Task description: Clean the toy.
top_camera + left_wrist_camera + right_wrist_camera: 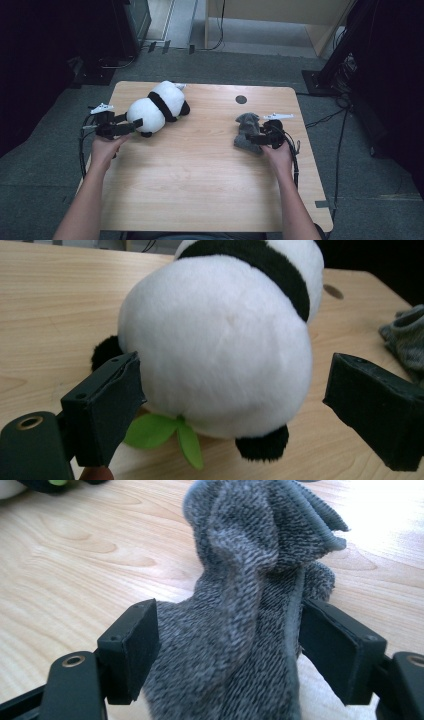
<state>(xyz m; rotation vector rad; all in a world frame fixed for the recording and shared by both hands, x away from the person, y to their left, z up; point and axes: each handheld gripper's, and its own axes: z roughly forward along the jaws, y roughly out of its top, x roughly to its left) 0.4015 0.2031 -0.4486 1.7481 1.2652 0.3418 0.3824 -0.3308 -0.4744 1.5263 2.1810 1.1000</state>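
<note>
A dim room w/ grey carpet is surrounding a light wooden table [200,170], with dark stands and cables sitting at the edges. I'm working two hand-held grippers over it, forearms coming in from the near side.

Left side: a plush panda [156,107], white w/ black band and paws, is lying on its side near the table's far-left part. My left gripper [131,125] is sitting at its rump. In the left gripper view the panda [220,340] is bulging between the two jaws, which are standing wide; the right one is clearly apart from the fur, the left one is just at it, so nothing is being squeezed. A green felt leaf [165,432] is poking out underneath the toy.

Right side: a grey knitted cloth [246,131], crumpled and standing up in a peak, is resting on the table's right part. My right gripper [256,139] is straddling its near end. In the right gripper view the cloth [250,580] is filling the gap; the jaws are spread, pads alongside the fabric but not pinching it, as far as I can tell.

My read: both items are sitting let go on the table, and the step in hand is the release. Next move, I'd say, is pulling both grippers straight back w/o snagging fur or knit.

Count: one panda, one cloth, two grippers, one table.
</note>
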